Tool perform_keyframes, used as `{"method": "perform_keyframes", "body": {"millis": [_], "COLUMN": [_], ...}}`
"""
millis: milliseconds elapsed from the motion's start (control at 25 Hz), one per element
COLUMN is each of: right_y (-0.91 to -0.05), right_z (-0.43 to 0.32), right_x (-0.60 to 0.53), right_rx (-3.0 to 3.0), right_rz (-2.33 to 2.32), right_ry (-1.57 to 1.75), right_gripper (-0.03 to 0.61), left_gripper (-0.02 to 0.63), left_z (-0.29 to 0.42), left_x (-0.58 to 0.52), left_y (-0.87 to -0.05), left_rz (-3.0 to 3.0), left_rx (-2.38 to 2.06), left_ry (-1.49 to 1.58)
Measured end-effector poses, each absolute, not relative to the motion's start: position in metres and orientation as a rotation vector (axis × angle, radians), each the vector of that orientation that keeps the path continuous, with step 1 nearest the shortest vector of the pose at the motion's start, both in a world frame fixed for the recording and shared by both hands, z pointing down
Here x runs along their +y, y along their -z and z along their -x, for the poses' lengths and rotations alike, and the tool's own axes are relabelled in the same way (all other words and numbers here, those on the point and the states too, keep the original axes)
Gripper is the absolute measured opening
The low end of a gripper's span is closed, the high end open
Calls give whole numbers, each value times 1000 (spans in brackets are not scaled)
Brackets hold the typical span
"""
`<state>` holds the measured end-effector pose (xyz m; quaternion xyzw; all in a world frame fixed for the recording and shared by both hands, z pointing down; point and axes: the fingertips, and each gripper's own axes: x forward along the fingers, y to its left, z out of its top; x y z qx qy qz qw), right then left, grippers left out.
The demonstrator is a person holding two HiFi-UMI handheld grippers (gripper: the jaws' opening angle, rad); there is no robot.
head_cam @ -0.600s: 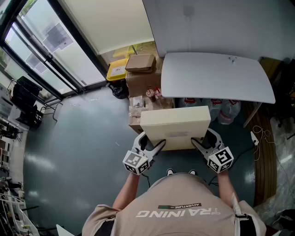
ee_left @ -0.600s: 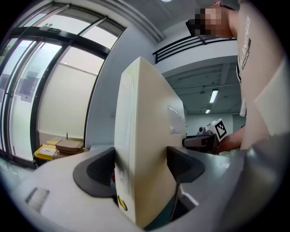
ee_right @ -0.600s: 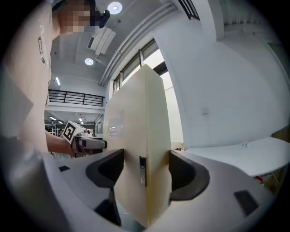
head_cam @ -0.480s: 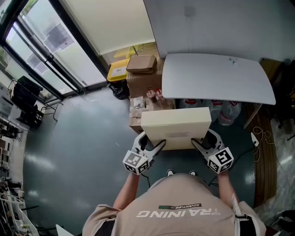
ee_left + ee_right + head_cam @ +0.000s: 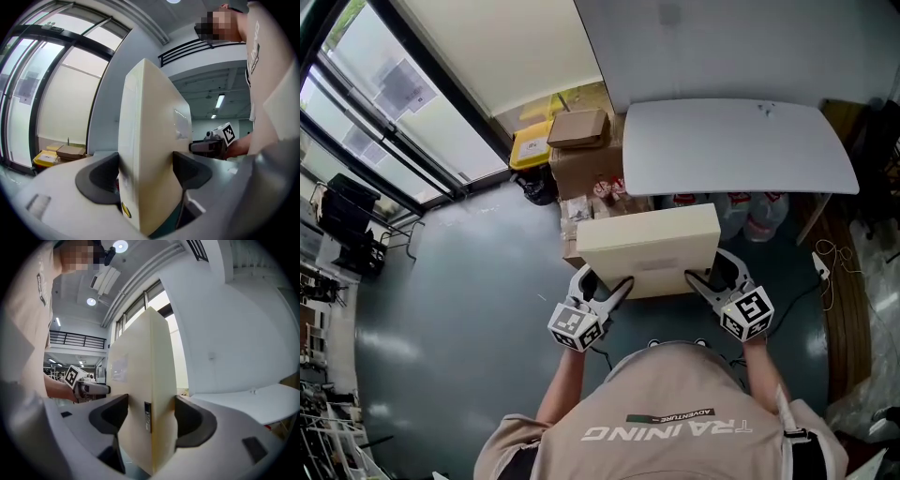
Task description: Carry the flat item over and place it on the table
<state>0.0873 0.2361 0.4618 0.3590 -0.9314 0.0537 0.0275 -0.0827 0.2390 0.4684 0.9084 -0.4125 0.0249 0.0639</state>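
Cream flat box [image 5: 649, 248]: broad face up, long axis left-right; near edge clamped by left gripper [image 5: 602, 292] and right gripper [image 5: 709, 281].

head view: overhead, steeply down, well above the counter [image 5: 731, 145] and floor [image 5: 469, 281]
left gripper view: close along its jaws, towards right gripper [image 5: 199, 146]
right gripper view: close along its jaws, towards left gripper [image 5: 104, 389]
shared: flat box [image 5: 649, 246], in all three
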Motion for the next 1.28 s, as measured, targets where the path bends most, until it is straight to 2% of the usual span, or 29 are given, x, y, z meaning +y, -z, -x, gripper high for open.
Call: {"method": "perform_keyframes", "body": {"millis": [720,1280], "right_y": [-510,-527], "right_z": [-51,-76], "right_x": [234,112], "right_rx": [-2769,-2808], "right_rz": [-1220,-1123], "right_ry": [-341,-380], "right_gripper": [284,284], "left_gripper": [342,342], "left_z": [118,94], "left_x": [224,111], "left_y": [-518,-531], "left_rz": [-2712,-2659], "left_rx": [-1091,-1128], "left_ry": [-97,-204]}}
